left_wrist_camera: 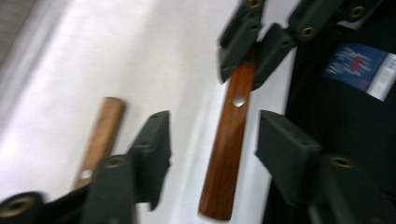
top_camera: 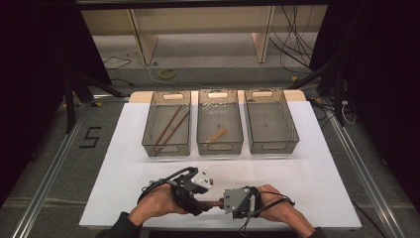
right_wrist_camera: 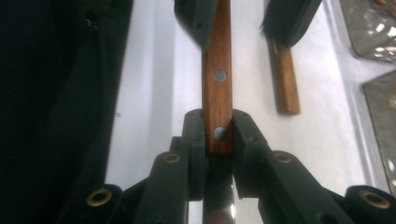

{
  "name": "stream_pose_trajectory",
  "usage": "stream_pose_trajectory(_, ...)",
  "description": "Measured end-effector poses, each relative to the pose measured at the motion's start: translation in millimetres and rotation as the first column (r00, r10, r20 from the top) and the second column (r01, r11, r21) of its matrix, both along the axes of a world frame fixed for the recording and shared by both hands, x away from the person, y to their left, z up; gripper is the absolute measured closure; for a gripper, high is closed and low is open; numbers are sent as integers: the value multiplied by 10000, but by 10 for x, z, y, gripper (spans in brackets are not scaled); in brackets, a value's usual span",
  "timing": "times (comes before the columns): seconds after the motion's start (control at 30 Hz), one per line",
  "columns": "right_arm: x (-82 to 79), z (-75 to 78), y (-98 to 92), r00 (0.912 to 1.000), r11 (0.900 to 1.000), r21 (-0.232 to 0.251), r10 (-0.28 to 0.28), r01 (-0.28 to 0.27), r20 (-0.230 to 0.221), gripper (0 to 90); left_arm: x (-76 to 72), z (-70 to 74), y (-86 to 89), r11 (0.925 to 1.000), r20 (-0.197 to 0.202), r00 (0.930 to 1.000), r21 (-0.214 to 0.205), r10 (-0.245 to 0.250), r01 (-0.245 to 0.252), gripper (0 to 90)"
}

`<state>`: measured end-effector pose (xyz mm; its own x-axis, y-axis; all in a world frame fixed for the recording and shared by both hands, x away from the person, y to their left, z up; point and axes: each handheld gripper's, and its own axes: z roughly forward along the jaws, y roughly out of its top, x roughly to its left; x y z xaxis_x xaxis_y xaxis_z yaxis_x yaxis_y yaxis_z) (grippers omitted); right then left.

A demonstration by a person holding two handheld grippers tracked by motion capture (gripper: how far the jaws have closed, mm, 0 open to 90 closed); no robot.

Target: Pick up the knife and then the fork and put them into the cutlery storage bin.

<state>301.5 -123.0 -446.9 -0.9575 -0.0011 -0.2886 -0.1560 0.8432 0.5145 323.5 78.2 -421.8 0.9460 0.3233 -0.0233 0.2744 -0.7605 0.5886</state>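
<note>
Right gripper view shows the right gripper [right_wrist_camera: 218,135] clenched on the end of a slim wooden handle with two metal rivets [right_wrist_camera: 217,88], both black pads pressed flat on its faces at the nearer rivet. Behind the pads a shiny metal part runs back out of the wood, so this looks like a knife or similar utensil; I cannot tell how long that part is. Farther along the same handle, the left gripper [left_wrist_camera: 212,140] stands released, its jaws spread either side of the wood without touching it.

The handle appears stiff and light, with a lacquered, glossy face that could slip under a loose pinch. The flat sides near a rivet give the pads the surest seat; the metal end is best left alone.

Just beside the handle, on the white table top [top_camera: 307,173], lies a short plain wooden stick [left_wrist_camera: 100,137]. Well beyond the handle stand three clear plastic bins [top_camera: 220,146] in a row; one holds long brown sticks [top_camera: 171,126], the middle one a small wooden piece [top_camera: 216,135].
</note>
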Motion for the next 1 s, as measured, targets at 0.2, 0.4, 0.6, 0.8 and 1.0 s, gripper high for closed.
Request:
stream_pose_trajectory(0.2,77,34,-111,9993,9995,151,-296,293,212,779,47,48,167,9923,375,9954,-907,881,-844,298)
stream_pose_trajectory(0.4,179,43,-232,9955,9957,258,-898,891,293,779,80,32,359,9657,645,9804,-1960,1859,-1702,276)
stream_pose_trajectory(0.6,300,71,-371,9850,9841,544,-1707,1692,232,779,129,-70,491,9491,463,9697,-2213,2400,-2243,246)
stream_pose_trajectory(0.8,421,186,-519,9626,9573,1066,-2710,2686,81,779,175,-165,588,9283,287,9556,-2475,2932,-2773,224)
stream_pose_trajectory(1.0,561,324,-675,9332,9188,1671,-3581,3577,-287,778,203,-230,690,9048,100,9409,-2782,3384,-3225,220)
